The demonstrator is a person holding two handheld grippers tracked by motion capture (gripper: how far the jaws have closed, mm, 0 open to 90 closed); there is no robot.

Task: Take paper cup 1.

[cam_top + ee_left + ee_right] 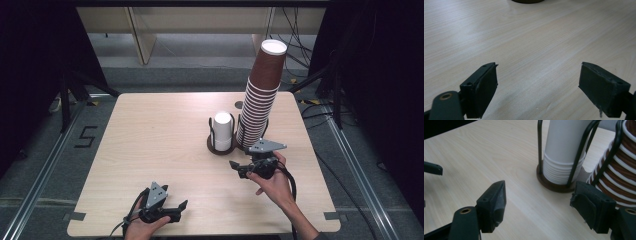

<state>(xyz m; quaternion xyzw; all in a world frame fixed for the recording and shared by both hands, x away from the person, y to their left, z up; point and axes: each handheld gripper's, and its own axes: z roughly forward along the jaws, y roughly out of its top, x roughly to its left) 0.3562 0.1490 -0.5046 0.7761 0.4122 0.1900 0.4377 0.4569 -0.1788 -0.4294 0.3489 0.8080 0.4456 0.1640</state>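
Two cup stacks are standing in one wire holder (212, 131): white stack (223, 131), tall brown stack (261, 95); left gripper (176, 209) and right gripper (237, 167) fingers are gaping empty over the tabletop (150, 140)

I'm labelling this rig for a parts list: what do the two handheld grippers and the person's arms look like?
Both the left gripper and the right gripper are black, each with two blocky jaws lined with flat dark pads, a grey three-cornered plate on top and a black cable trailing back. The forearms are bare; a dark sleeve edge shows at the right arm.

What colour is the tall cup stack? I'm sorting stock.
Brown with white rims, the tall cup stack shows best in the high view.
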